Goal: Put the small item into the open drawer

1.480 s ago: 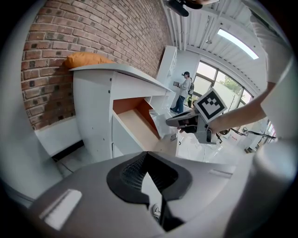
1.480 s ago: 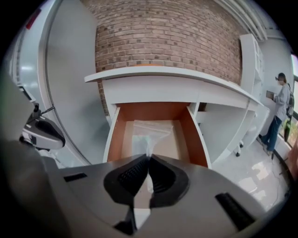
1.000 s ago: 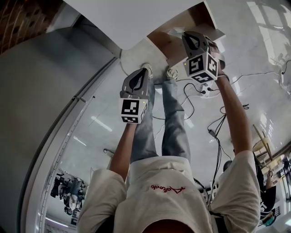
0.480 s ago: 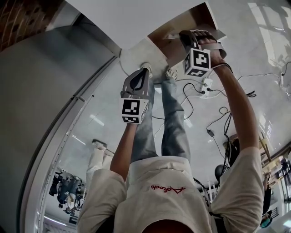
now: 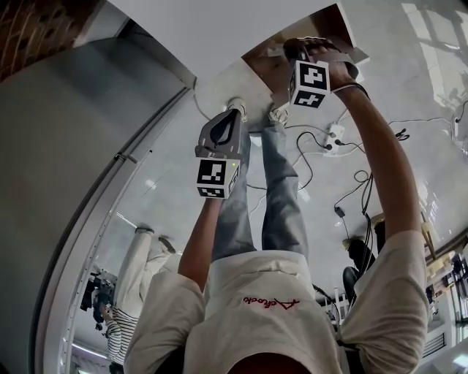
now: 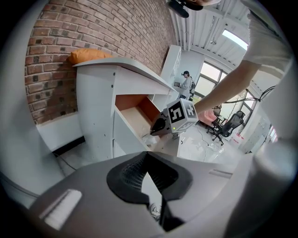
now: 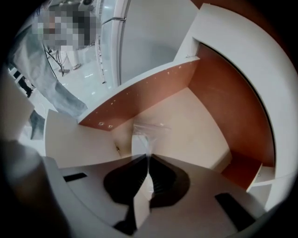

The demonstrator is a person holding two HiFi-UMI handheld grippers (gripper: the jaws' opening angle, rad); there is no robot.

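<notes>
Right, head view first: the person is standing on a glossy floor (image 5: pixel 168 197), with cables (image 5: pixel 314 157) and a power strip (image 5: pixel 335 135) lying by the feet and a second person (image 5: pixel 128 285) standing lower left. The white cabinet (image 5: pixel 219 29) is sitting ahead with the open drawer (image 5: pixel 329 22) sticking out of it. The right gripper (image 5: pixel 296 50) is reaching over the drawer mouth with nothing blocking it. The left gripper (image 5: pixel 232 113) is hanging well apart from the drawer, over the person's legs. Left gripper view: the left gripper (image 6: pixel 147 155) is pointing past the cabinet (image 6: pixel 93 116), with a brick wall (image 6: pixel 93 28) behind, an orange cushion (image 6: pixel 88 56) lying on top and office chairs (image 6: pixel 228 125) standing far back. Its jaws are pressing together at the tips and gripping nothing. The right gripper (image 6: pixel 153 131) is showing across the frame with a clear packet (image 6: pixel 148 137) dangling at its tips above the drawer (image 6: pixel 135 114). Right gripper view: the right gripper (image 7: pixel 148 159) is looking straight down into the drawer (image 7: pixel 195 121). Its jaws are pinching the clear packet (image 7: pixel 141 139), which is sticking forward out of the tips. The packet's long axis is running along the jaws toward the drawer bottom. Can't tell whether its far end is touching the wood.
</notes>
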